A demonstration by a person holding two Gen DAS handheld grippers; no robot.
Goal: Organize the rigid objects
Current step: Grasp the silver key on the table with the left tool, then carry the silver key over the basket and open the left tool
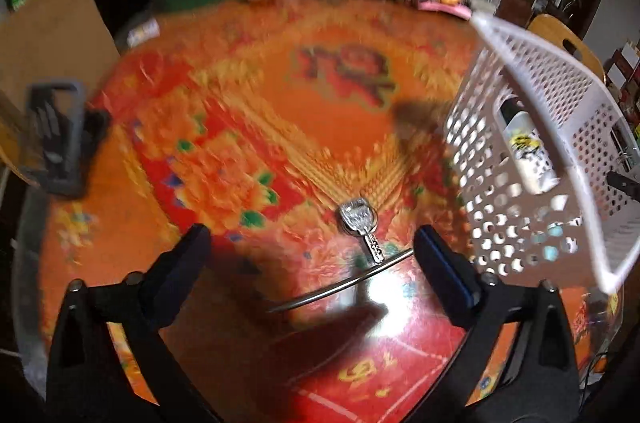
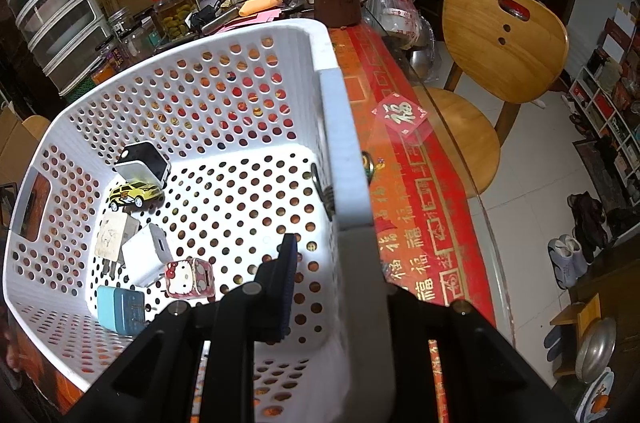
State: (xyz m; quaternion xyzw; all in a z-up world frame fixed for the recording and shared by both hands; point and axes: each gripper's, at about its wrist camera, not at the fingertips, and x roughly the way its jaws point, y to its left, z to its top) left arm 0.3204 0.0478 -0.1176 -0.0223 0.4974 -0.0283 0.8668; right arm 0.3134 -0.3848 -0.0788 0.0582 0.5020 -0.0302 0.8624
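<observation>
At the far left of the left-wrist frame a dark stand (image 1: pixel 56 139) sat blurred on the red-and-orange patterned tablecloth (image 1: pixel 224 127). Lower centre, the left gripper (image 1: pixel 308 243) hung above the table with its jaws spread wide and nothing between them. Directly ahead of it, slightly right of the midline and nearer the right finger (image 1: pixel 440 263), lay a silver key (image 1: pixel 362 229), flat on the cloth with its head away from the gripper and its blade pointing back toward it, the long axis running almost along the line of approach. A thin metal rod (image 1: pixel 340 283) lay crosswise just below the blade. At the right edge stood the white perforated basket (image 1: pixel 520 159), a white bottle (image 1: pixel 528 151) showing through its holes. In the right-wrist view, the basket (image 2: pixel 200 95) filled the left and centre, holding several chargers and a yellow toy car (image 2: pixel 134 195); the right gripper (image 2: pixel 340 283) was clamped on the basket's right wall (image 2: pixel 344 159), one finger inside. The left gripper was judged nearer the key, and a pickup would likely need the jaws turned across the blade.
</observation>
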